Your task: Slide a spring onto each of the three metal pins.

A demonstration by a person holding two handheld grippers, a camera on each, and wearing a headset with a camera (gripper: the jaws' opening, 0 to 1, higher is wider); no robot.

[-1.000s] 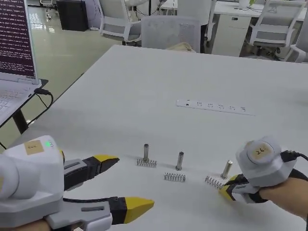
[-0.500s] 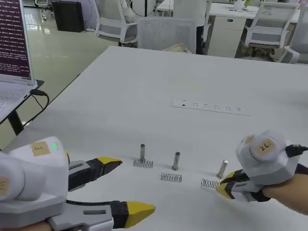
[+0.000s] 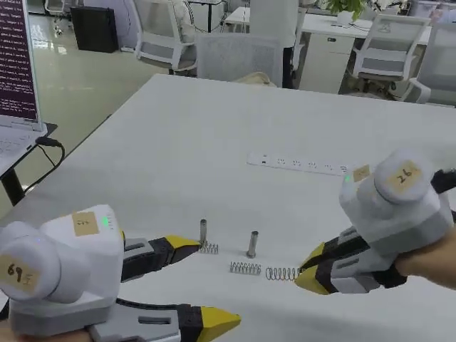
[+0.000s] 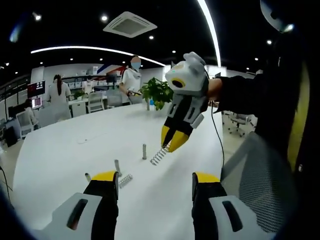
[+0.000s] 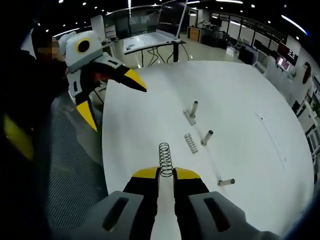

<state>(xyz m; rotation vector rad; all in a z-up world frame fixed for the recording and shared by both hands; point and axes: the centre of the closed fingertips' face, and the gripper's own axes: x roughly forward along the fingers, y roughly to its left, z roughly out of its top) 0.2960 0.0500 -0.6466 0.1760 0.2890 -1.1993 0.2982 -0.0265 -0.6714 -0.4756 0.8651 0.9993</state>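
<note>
We are in an open-plan office. A long white work table (image 3: 214, 135) carries a power strip (image 3: 296, 164), and swivel chairs (image 3: 161, 28) stand at rows of desks (image 3: 324, 57) behind it. An open laptop (image 3: 14, 64) sits beside the table. We also see a potted plant (image 4: 159, 92), ceiling strip lights (image 4: 210, 30) and an air-conditioning vent (image 4: 130, 24).

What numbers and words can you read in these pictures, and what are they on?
"26": on the right cap, the round top of the right tongs.
"69": on the left cap, the round top of the left tongs; a further mark beside it is unclear.
Laptop screen: rows of text, too small to read.
</note>
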